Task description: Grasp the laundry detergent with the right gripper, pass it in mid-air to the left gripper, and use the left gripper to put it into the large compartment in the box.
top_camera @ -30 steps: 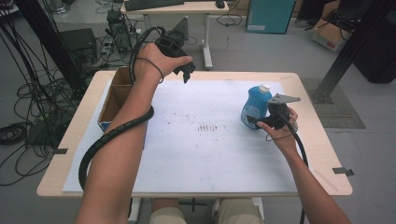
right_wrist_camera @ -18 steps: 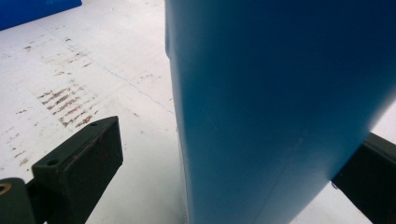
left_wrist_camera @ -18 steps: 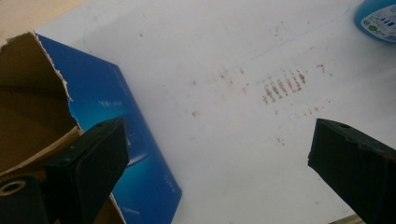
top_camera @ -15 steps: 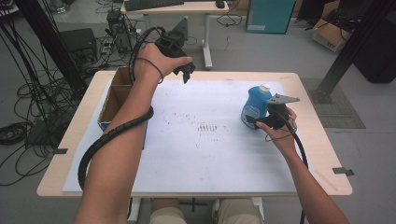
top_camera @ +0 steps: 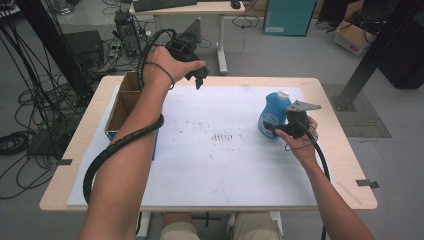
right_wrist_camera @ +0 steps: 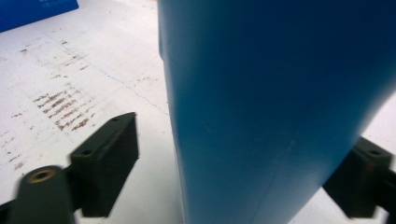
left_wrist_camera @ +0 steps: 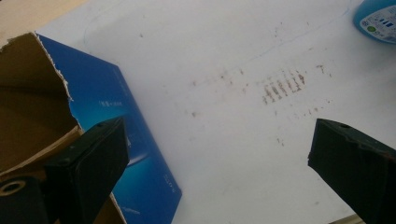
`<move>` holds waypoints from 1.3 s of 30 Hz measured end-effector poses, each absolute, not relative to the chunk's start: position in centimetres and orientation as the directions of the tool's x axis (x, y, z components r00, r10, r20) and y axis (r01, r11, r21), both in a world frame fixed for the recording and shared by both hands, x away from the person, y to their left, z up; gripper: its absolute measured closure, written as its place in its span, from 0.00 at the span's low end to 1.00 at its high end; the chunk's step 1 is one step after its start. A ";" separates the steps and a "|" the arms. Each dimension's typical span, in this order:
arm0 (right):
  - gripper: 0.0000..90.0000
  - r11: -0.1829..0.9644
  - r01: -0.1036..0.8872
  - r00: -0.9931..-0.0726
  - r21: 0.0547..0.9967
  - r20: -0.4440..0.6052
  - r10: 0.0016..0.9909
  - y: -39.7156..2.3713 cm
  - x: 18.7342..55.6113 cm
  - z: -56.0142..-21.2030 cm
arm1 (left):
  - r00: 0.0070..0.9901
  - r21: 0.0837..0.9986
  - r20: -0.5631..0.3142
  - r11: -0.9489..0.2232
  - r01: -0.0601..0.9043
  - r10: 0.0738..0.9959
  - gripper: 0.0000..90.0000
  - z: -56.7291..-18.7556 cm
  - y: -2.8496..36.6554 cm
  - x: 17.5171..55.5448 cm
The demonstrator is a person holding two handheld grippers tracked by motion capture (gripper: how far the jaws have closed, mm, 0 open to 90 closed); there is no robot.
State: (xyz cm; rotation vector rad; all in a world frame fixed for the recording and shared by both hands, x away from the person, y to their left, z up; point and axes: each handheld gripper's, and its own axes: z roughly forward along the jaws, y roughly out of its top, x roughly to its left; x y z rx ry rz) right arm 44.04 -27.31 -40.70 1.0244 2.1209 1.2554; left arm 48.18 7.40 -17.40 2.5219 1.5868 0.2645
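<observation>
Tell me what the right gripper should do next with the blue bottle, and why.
Probably keep closing. The right gripper has just been closing with the blue bottle between its jaws, but the left pad is still short of the bottle's wall, so it isn't gripped yet and a lift would likely slip.

Bottle point(top_camera: 273, 114) stands on the table's point(top_camera: 325, 200) right — open box point(top_camera: 120, 107) at the left edge.

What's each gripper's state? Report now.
Left gripper: open, empty.
Right gripper: open around the blue bottle, jaws have just been closing, gap at one.
</observation>
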 end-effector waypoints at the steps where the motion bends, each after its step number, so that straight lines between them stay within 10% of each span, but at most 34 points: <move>1: 0.20 0.305 0.359 -0.611 0.882 -0.025 0.791 -27.3 44.0 -40.7 | 0.424 0.220 0.068 -0.428 0.876 0.903 0.06 -17.4 7.4 48.2; 15: 0.42 0.323 0.351 -0.608 0.879 -0.049 0.792 -27.3 44.4 -41.0 | 0.423 0.216 0.075 -0.429 0.877 0.903 0.06 -17.5 7.6 48.2; 39: 0.45 0.319 0.353 -0.611 0.880 -0.042 0.791 -27.4 44.4 -41.0 | 0.430 0.215 0.077 -0.436 0.874 0.900 0.06 -17.4 7.3 48.2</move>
